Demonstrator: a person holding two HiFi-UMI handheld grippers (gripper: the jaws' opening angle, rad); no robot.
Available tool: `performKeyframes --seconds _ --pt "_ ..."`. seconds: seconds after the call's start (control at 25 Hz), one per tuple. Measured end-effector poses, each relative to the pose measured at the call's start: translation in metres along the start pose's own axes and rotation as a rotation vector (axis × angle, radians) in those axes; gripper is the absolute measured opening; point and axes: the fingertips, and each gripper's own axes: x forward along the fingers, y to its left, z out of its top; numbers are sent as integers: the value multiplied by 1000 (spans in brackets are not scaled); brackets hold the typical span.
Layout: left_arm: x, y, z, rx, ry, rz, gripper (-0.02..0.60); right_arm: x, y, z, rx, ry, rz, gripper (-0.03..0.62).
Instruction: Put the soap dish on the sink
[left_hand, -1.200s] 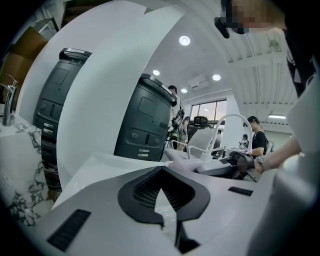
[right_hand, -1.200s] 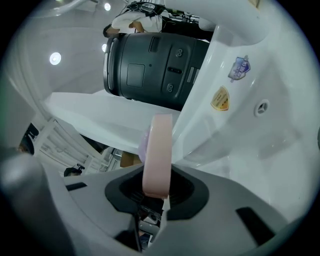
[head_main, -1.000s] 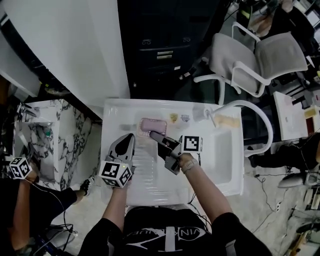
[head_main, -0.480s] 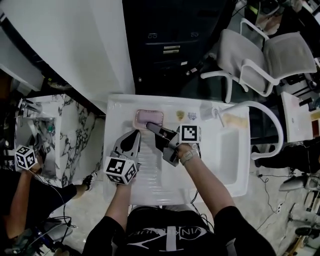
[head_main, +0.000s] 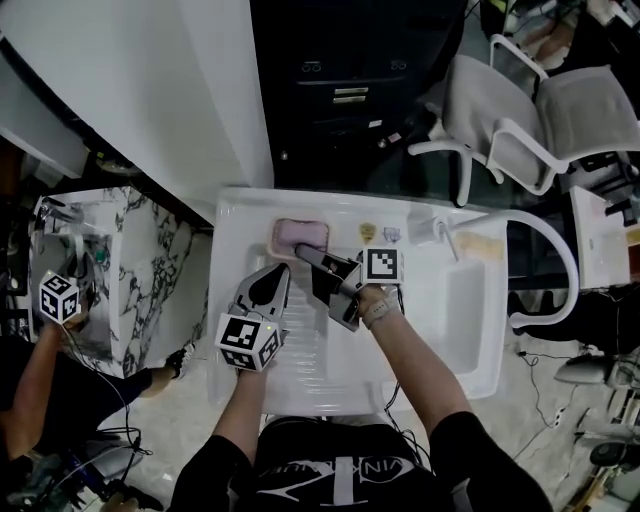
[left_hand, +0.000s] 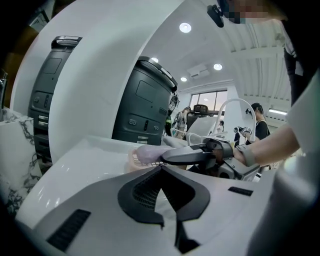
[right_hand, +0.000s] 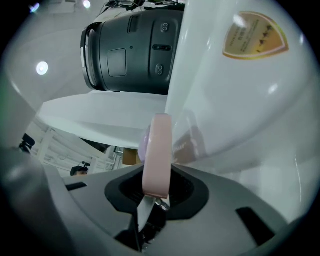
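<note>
The pink soap dish (head_main: 300, 236) with a lilac soap in it is at the back left ledge of the white sink unit (head_main: 235, 240). My right gripper (head_main: 304, 253) is shut on its near edge. The right gripper view shows that rim (right_hand: 156, 150) edge-on between the jaws. In the left gripper view the dish (left_hand: 145, 154) lies low over the ledge, with the right gripper (left_hand: 167, 158) on it; I cannot tell whether it touches the ledge. My left gripper (head_main: 277, 273) hovers just left of it, shut and empty, its tips (left_hand: 161, 169) meeting.
A curved white tap (head_main: 545, 255) arcs over the basin (head_main: 465, 310) on the right. A dark cabinet (head_main: 350, 90) and grey office chairs (head_main: 540, 110) stand behind the sink. At the left, another person holds a marker cube (head_main: 58, 298) by a marbled counter (head_main: 140, 260).
Both grippers have sunk a little. The right one has carried the dish slightly closer to the back ledge, and the left one has edged nearer to the dish.
</note>
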Motion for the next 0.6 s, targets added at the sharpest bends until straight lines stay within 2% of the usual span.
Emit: performKeyframes --seconds 0.48,0.6 --pt "17 -6 -18 -18 79 -32 14 6 -7 -1 97 26 44 95" --pt "21 -10 -20 -44 79 -52 14 6 -7 0 126 31 62 96"
